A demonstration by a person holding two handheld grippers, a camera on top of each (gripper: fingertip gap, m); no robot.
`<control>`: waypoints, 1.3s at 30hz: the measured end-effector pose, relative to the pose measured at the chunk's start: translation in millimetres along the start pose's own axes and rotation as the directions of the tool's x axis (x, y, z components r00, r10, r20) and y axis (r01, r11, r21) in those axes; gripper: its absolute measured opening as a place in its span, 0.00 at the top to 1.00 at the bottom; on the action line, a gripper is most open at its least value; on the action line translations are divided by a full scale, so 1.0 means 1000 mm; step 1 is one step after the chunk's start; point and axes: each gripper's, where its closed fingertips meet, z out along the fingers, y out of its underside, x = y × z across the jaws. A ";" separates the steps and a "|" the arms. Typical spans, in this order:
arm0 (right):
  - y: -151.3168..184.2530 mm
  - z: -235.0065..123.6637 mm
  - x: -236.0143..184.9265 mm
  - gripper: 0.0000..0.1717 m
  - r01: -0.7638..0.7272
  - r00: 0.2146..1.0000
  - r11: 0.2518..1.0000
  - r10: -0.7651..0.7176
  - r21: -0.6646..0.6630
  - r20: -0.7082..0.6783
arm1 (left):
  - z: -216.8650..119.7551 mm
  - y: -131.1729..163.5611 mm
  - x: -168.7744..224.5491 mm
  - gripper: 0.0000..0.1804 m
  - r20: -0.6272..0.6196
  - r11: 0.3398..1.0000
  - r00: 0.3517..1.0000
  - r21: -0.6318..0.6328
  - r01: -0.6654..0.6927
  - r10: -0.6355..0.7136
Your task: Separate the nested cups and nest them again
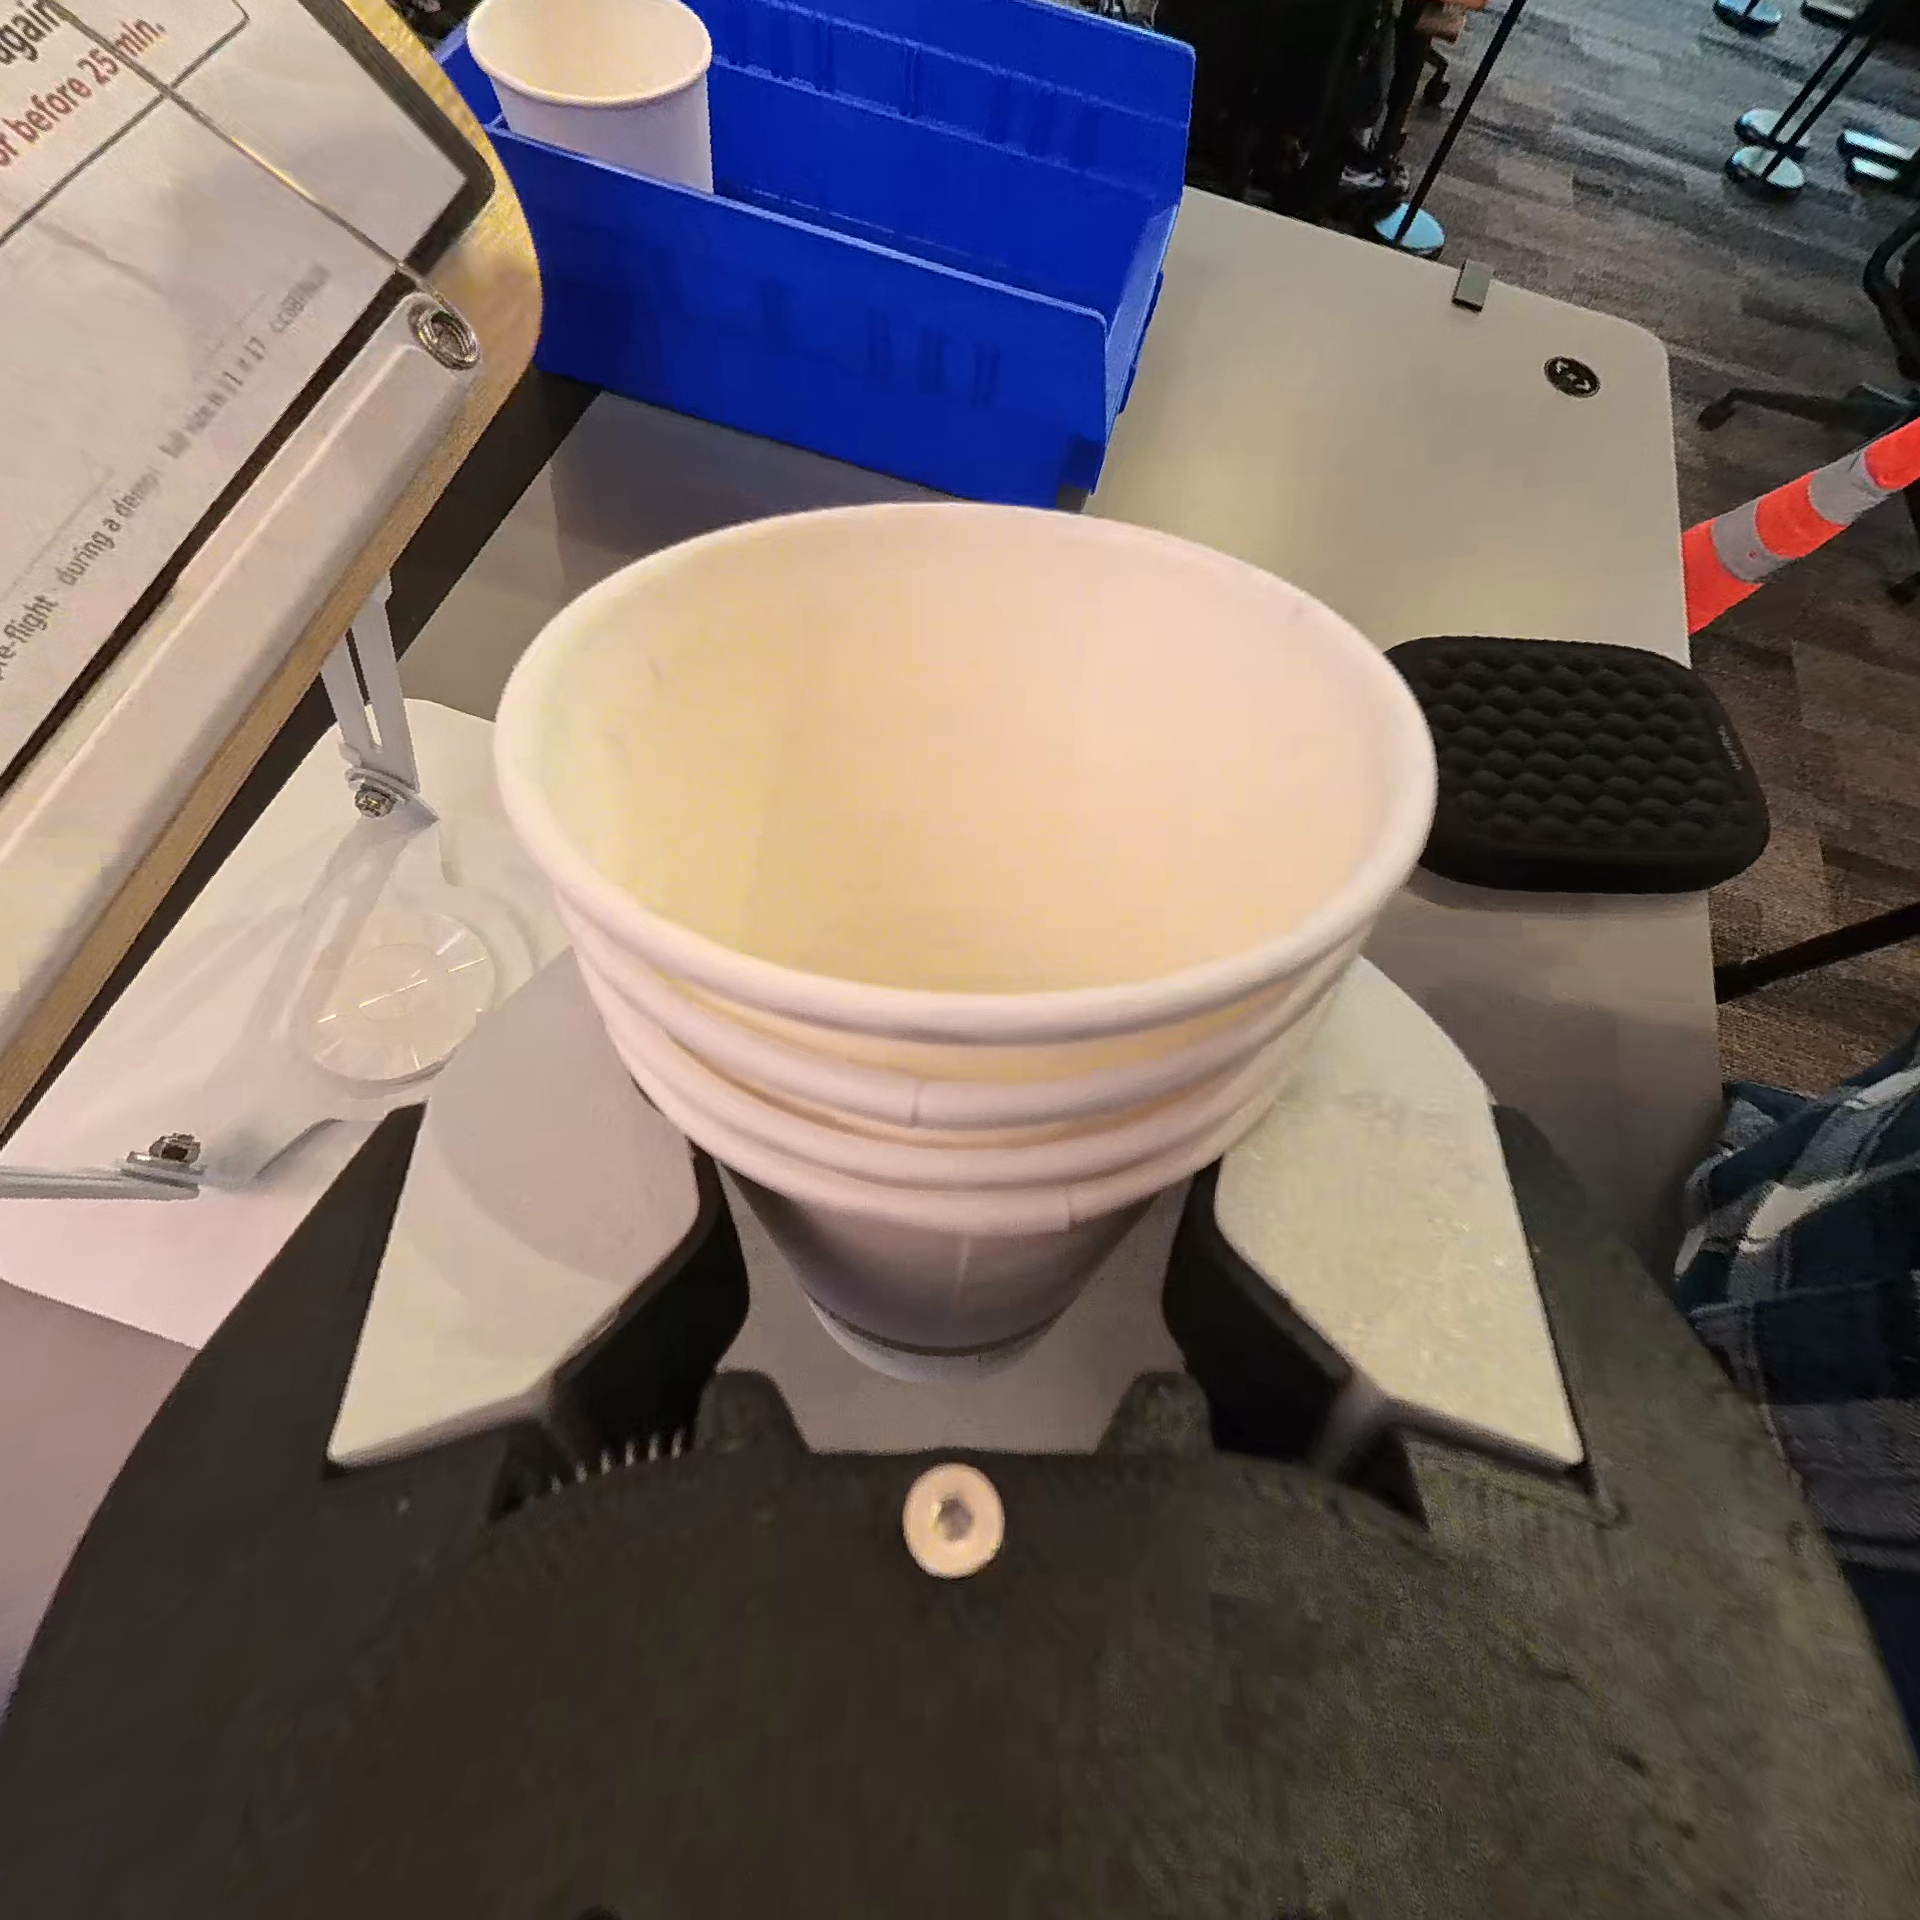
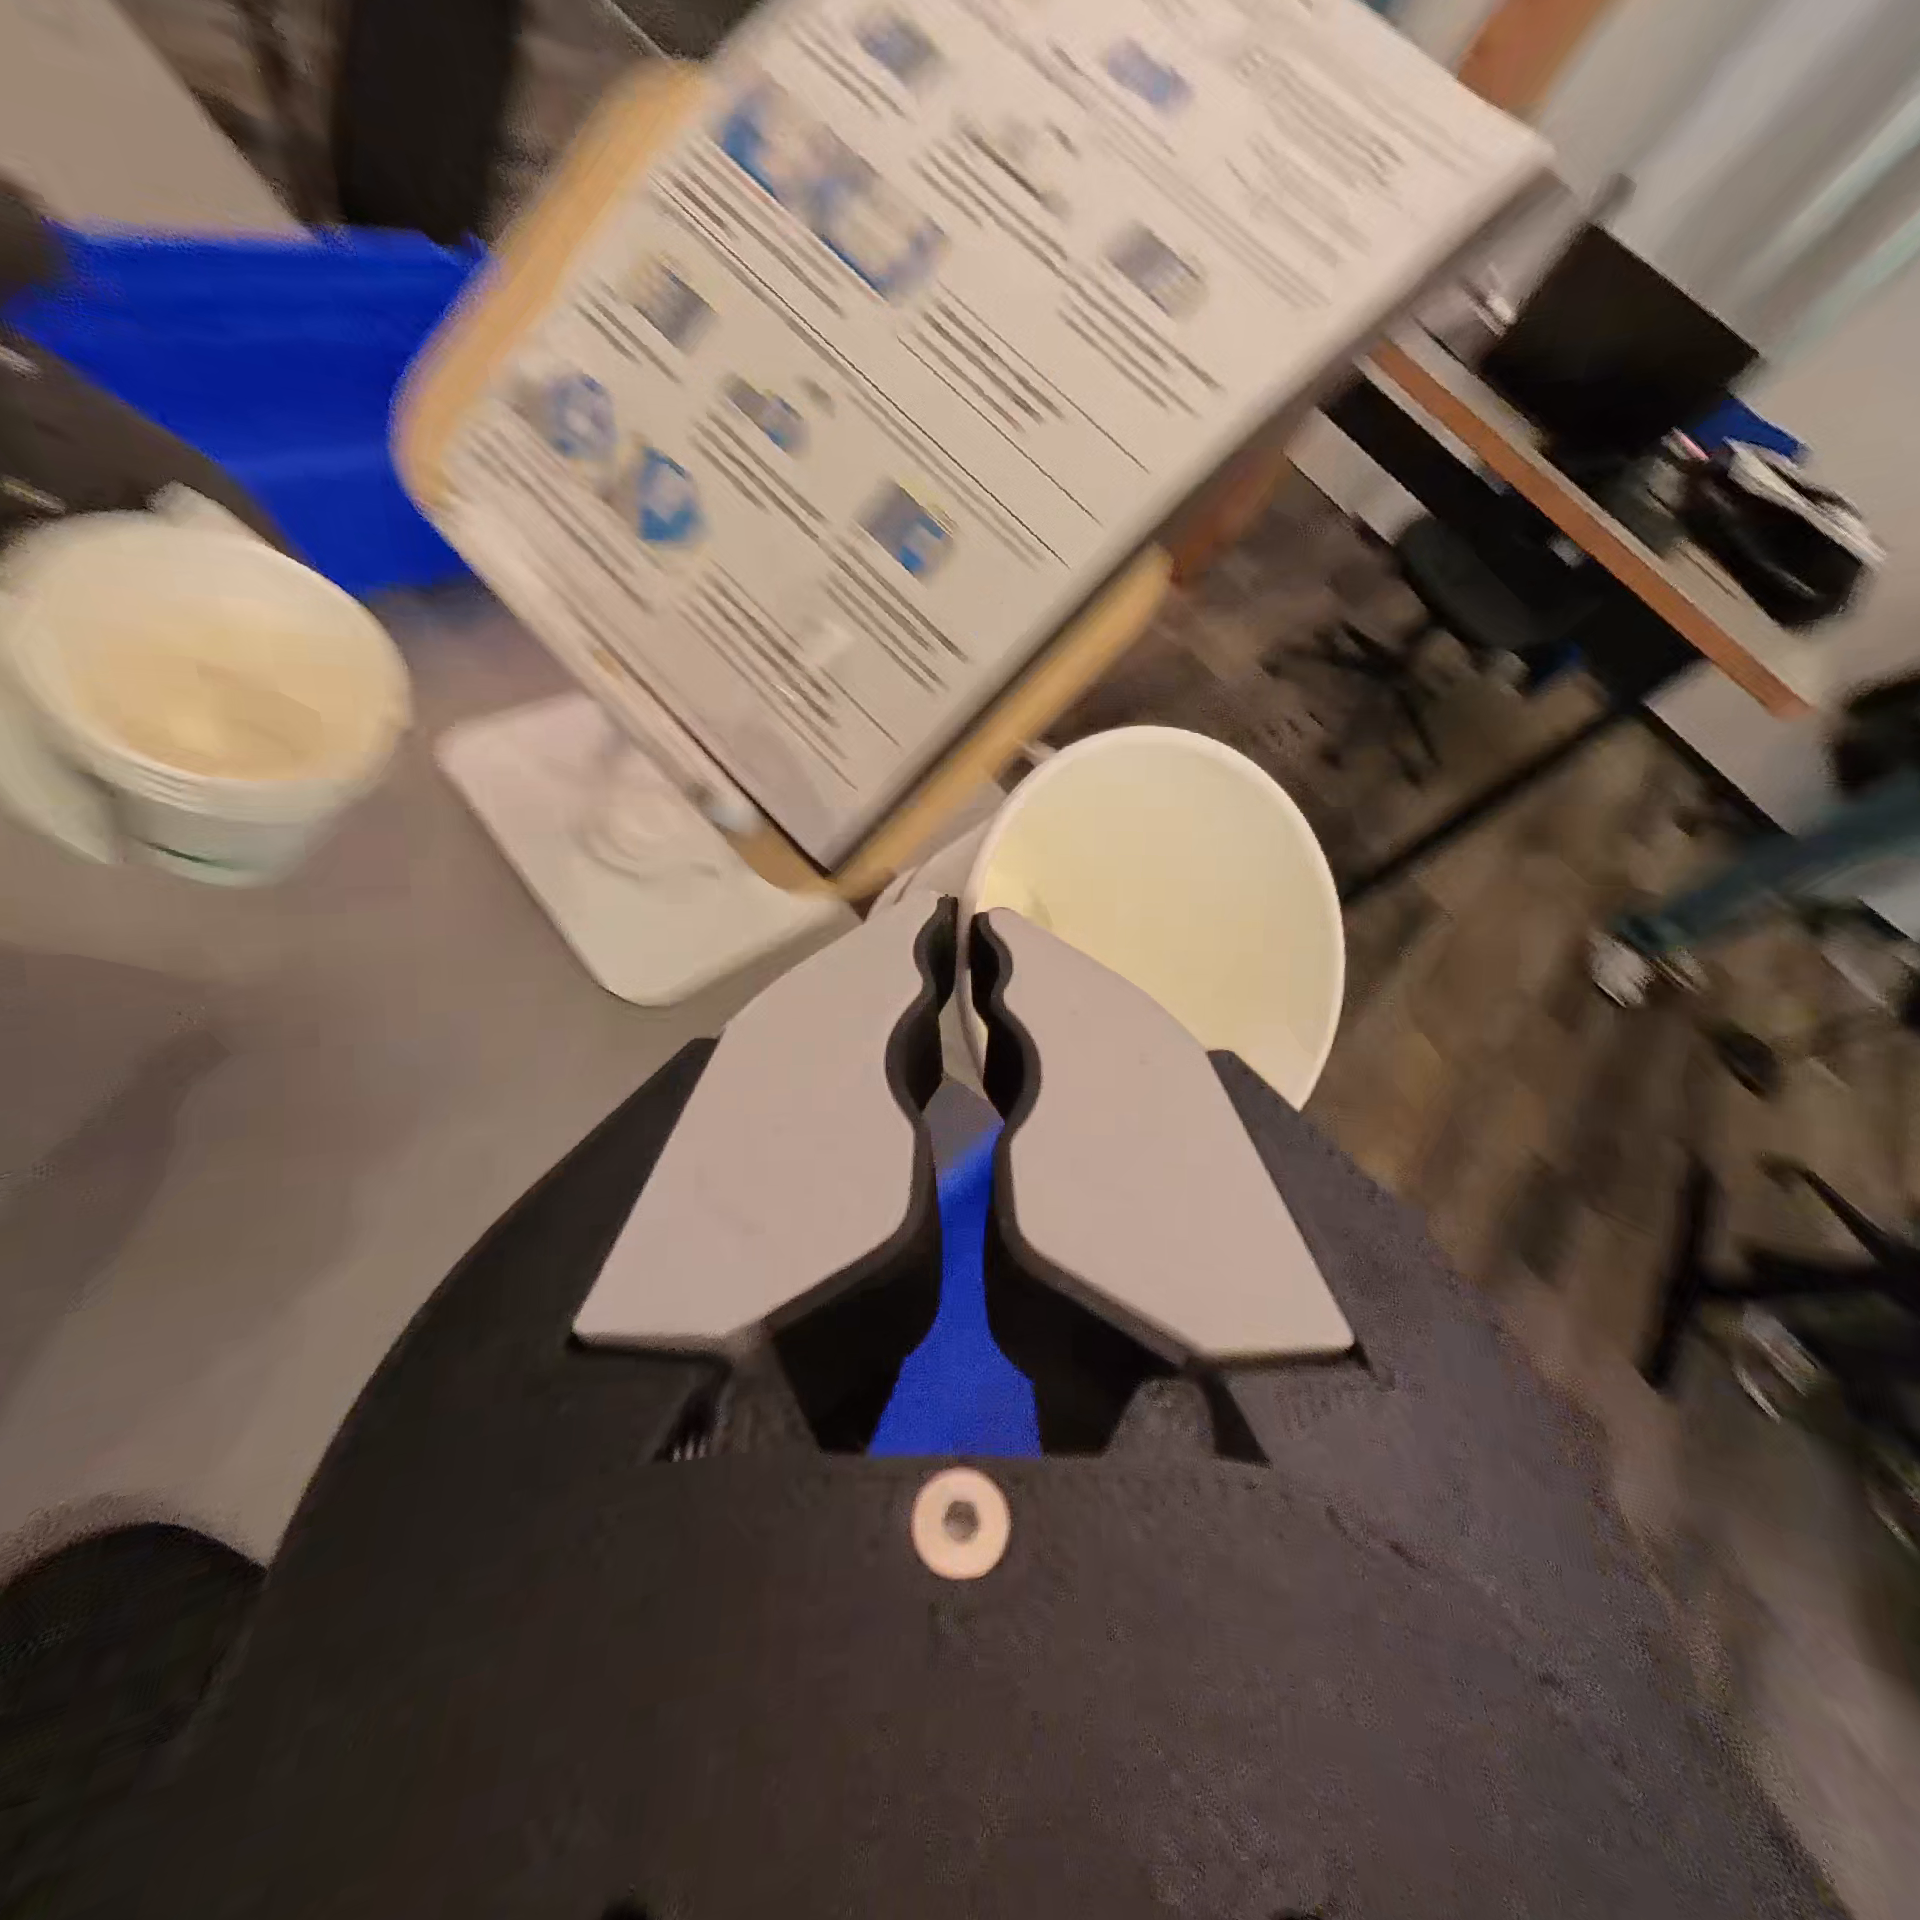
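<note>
While the left gripper (image 1: pixel 961 1236) holds a stack of nested white paper cups (image 1: pixel 961 831) by its lower body, its fingers (image 1: pixel 1382 1216) sit on either side of the bottom cup; the rims hide the tips, so pad contact cannot be told for sure, though the stack hangs upright above the table (image 1: pixel 1351 447) with nothing else bearing it. Several rolled rims show one under another, and the top cup's mouth opens toward the camera. Just left of the stack stands the white base (image 1: pixel 239 1060) of a slanted document stand (image 1: pixel 208 343). To the right lies a black cushioned pad (image 1: pixel 1579 758) on the table. Farther back sits a blue bin (image 1: pixel 831 343), with a single white cup (image 1: pixel 592 94) standing upright in its rear compartment.

Closest in the right wrist view, the right gripper (image 2: pixel 964 945) has its fingers (image 2: pixel 1101 1122) nearly closed, pinching the wall of a lone white paper cup (image 2: pixel 1164 883) at its rim, one finger outside and one inside. That cup is tilted, its mouth facing the camera, beside the stand's lower edge. Off to the left, blurred, the stack appears again, with the blue bin behind it.
</note>
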 end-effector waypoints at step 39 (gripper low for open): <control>0.276 0.145 0.114 0.90 -0.086 0.995 0.836 0.043 -0.542 -0.091 | 0.004 0.010 -0.003 0.43 0.009 0.999 1.000 -0.036 0.016 -0.016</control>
